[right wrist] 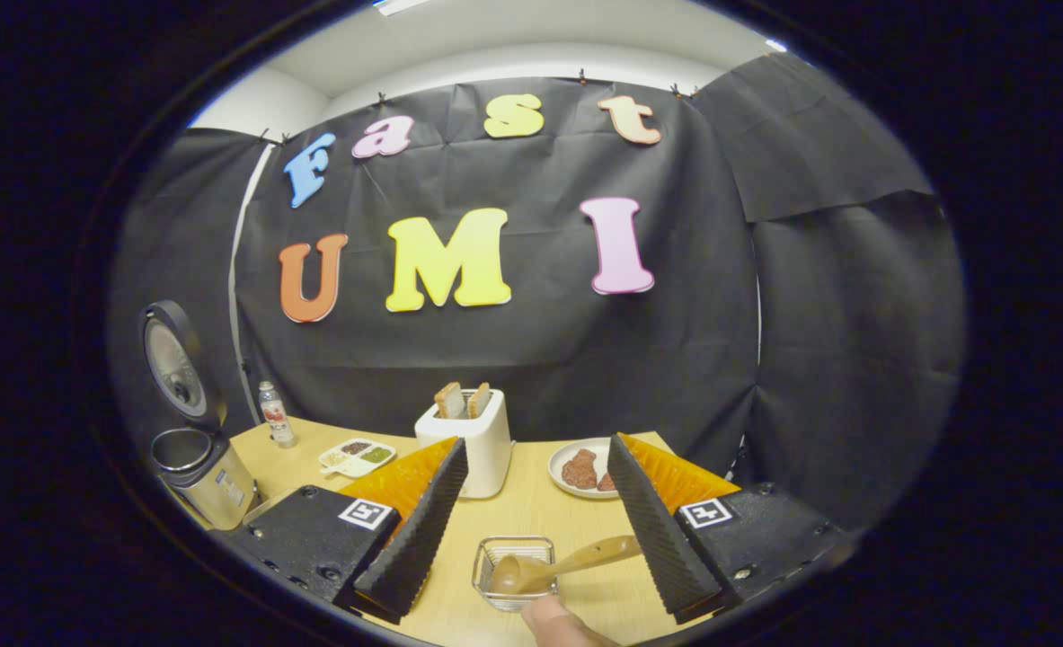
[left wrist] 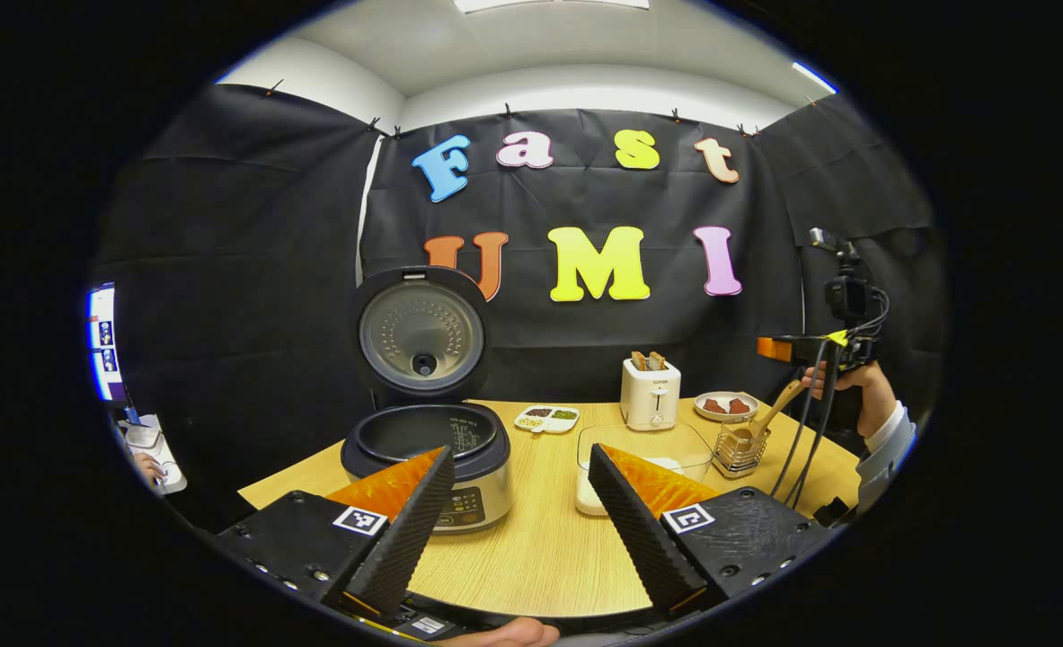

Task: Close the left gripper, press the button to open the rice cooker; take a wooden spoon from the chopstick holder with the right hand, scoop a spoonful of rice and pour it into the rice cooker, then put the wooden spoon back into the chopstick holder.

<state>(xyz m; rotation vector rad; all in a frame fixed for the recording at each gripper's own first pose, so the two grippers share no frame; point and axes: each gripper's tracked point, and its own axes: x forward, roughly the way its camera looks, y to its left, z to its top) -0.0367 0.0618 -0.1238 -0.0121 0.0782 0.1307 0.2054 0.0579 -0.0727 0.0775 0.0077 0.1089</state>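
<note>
In the left gripper view the left gripper (left wrist: 520,512) hangs low over the wooden table (left wrist: 540,548) with its fingers spread wide and nothing between them. Beyond its left finger, at about ten o'clock from the gap, sits the rice cooker (left wrist: 428,458), its lid (left wrist: 420,334) standing upright and the dark inner pot open to the room. At about one o'clock from the gap lies a clear tub (left wrist: 643,449) holding something white at its near corner (it looks like rice, though I cannot tell for sure). Farther back are a small divided dish (left wrist: 546,418), a white toaster (left wrist: 650,393) with two slices sticking up, and a plate (left wrist: 725,406) of reddish food. At three o'clock stands the wire holder (left wrist: 739,449) with the wooden spoon (left wrist: 769,416) leaning out of it, bowl down, handle slanting up toward the right gripper (left wrist: 787,349), which a hand (left wrist: 859,395) carries just above it. In the right gripper view that gripper's fingers are likewise spread apart, empty, hovering over the holder (right wrist: 515,571); the spoon (right wrist: 567,562) rests in it, handle reaching toward the right finger at four o'clock without being pinched. A small bottle (right wrist: 272,415) stands near the cooker (right wrist: 199,467) at nine o'clock.
</note>
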